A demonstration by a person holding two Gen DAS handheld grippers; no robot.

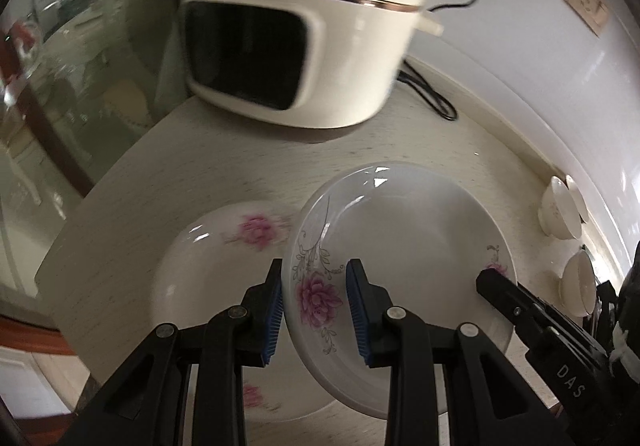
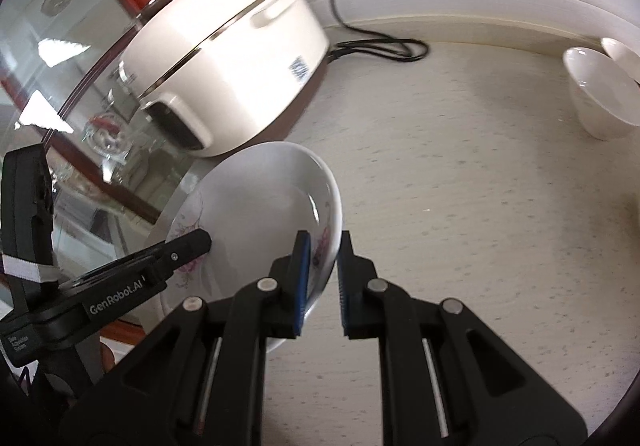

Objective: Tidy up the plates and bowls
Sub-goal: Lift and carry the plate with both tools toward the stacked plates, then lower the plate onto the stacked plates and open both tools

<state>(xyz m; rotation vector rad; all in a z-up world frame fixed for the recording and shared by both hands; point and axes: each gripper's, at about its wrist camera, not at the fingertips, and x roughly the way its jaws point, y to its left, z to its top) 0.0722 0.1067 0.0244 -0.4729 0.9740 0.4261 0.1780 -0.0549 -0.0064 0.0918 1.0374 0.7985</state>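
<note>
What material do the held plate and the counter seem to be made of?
Plate: probably glazed ceramic, glossy white, with sharp light reflections and a printed pink flower. Counter: matte, pale, with fine dark streaks; it may be laminate or stone, the look leaves it open.

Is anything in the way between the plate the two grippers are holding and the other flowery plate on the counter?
Nothing visible. The held plate hangs right beside and partly over the second plate, with only open air between them.

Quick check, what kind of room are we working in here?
Most likely a home kitchen or dining corner: a rice cooker plugged in on a pale countertop, flowered plates, small bowls, and a glass-fronted cabinet alongside.
</note>
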